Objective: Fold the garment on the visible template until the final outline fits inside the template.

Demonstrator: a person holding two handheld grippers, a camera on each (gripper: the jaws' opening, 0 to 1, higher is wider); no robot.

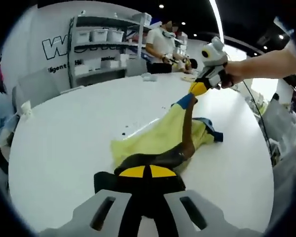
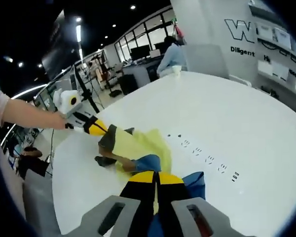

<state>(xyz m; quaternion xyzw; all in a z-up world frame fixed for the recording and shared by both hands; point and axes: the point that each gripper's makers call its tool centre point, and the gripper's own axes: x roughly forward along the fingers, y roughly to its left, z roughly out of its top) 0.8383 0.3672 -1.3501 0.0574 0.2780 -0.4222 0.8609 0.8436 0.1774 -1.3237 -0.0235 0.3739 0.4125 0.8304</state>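
Note:
A yellow garment point(image 1: 160, 134) with dark and blue trim is stretched above the white table point(image 1: 64, 143) between both grippers. In the left gripper view, my left gripper point(image 1: 144, 172) is shut on the garment's dark edge. My right gripper point(image 1: 197, 89), held by a hand, pinches the blue edge farther off. In the right gripper view, my right gripper point(image 2: 155, 178) is shut on the blue part of the garment point(image 2: 140, 145). The left gripper point(image 2: 96, 127) holds the dark edge at the far left. A row of small dark template marks point(image 2: 207, 159) lies on the table to the right of the cloth.
A shelf with white bins point(image 1: 101, 47) and a standing person point(image 1: 160, 47) are beyond the table's far edge. A grey chair point(image 1: 37, 89) stands at the left. A seated person point(image 2: 171, 55) and tripods point(image 2: 86, 86) stand past the table in the right gripper view.

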